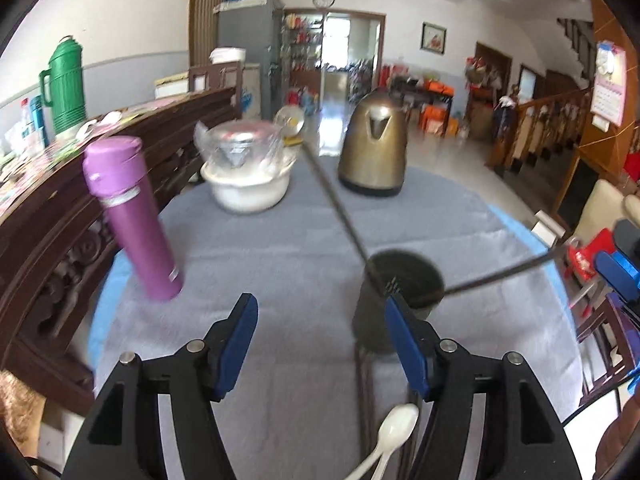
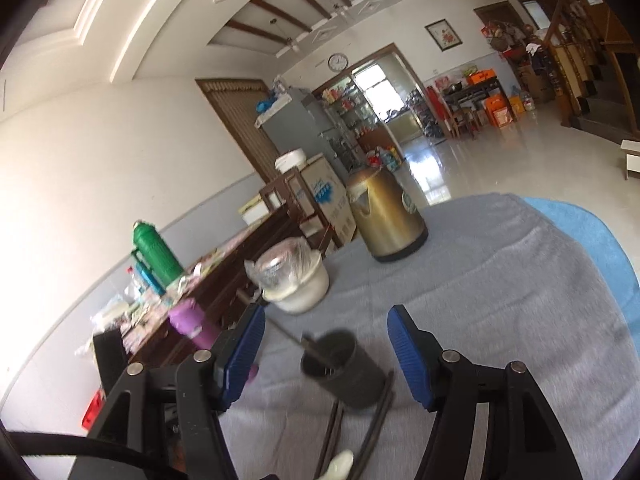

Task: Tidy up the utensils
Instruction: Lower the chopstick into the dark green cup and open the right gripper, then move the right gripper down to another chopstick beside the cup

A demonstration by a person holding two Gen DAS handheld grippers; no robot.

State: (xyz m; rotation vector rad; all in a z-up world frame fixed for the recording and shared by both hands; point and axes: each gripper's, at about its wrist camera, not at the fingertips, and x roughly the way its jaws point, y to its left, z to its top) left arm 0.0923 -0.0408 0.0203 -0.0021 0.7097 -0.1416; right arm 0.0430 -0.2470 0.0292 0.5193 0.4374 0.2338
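Utensils are partly sorted: two long metal-handled tools already stand in the dark holder (image 1: 400, 296), one handle (image 1: 332, 196) leaning away toward the far side of the worktop (image 1: 280, 248), the other (image 1: 504, 272) slanting out to the right. I cannot tell what kind of tools they are; their heads sit hidden inside the holder.

My left fingers (image 1: 322, 344) are released, spread apart with nothing between the pads. My right fingers (image 2: 324, 354) are likewise spread and carry nothing; the holder shows in the gap beyond them but is not gripped.

Remaining items lie on the grey cloth just in front of the holder, close under both cameras: a white plastic spoon (image 1: 394, 432) and dark chopsticks (image 2: 376, 412) lying beside it, their far ends reaching the holder's base.

Step in hand, as I judge it: one placement is finished and the next pickup has not begun. The next move calls for lowering one pair of fingers over the spoon or the chopsticks, closing on the shaft, then lifting and tipping it upright into the holder without knocking the standing handles. The purple flask (image 1: 132, 220), white bowl (image 1: 248, 188) and brass-coloured kettle (image 1: 374, 148) stand well apart.
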